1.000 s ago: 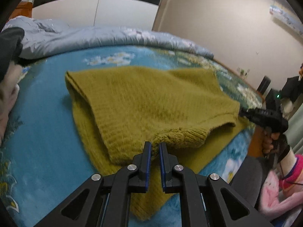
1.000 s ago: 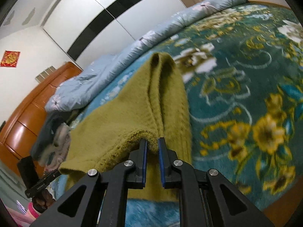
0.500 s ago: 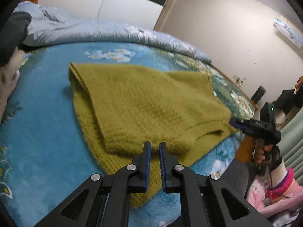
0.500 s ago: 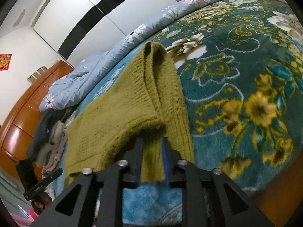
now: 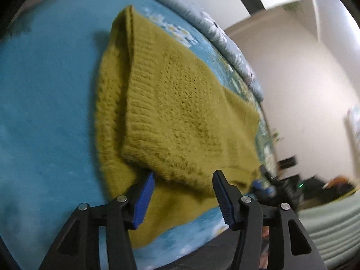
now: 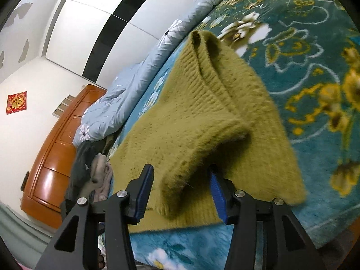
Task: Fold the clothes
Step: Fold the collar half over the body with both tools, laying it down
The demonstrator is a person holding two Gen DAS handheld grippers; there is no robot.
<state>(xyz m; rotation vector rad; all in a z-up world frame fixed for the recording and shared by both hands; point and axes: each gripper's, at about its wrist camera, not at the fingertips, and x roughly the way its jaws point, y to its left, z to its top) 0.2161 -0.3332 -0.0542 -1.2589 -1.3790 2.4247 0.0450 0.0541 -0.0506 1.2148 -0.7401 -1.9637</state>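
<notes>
Both pairs of fingers have sprung apart since a second ago, when each was pinched on the knit edge, and now we see daylight between the blue pads on either side. Our left gripper (image 5: 183,181) stands wide open, its fingers (image 5: 144,199) low at the near edge of the olive sweater (image 5: 180,103), with the folded hem lying loose between and just beyond them. Whether the pads touch the wool we cannot tell; the view is blurred. Over on the other side, our right gripper (image 6: 181,178) is spread just as wide, and a thick rolled corner of the sweater (image 6: 202,117) sags down between its fingers (image 6: 144,193) without being clamped.

The sweater lies folded over on itself on the bed (image 6: 315,45), the upper layer covering most of the lower one, whose ribbed border peeks out along the near edge. Under it we have the teal blanket with yellow and white flowers. Beyond it a pale blue floral quilt (image 6: 126,94) is bunched along the far side of the bed, a small pile of clothes (image 6: 94,173) sits near the orange wooden headboard (image 6: 49,168), and a red square decoration (image 6: 16,102) hangs on the white wall.
</notes>
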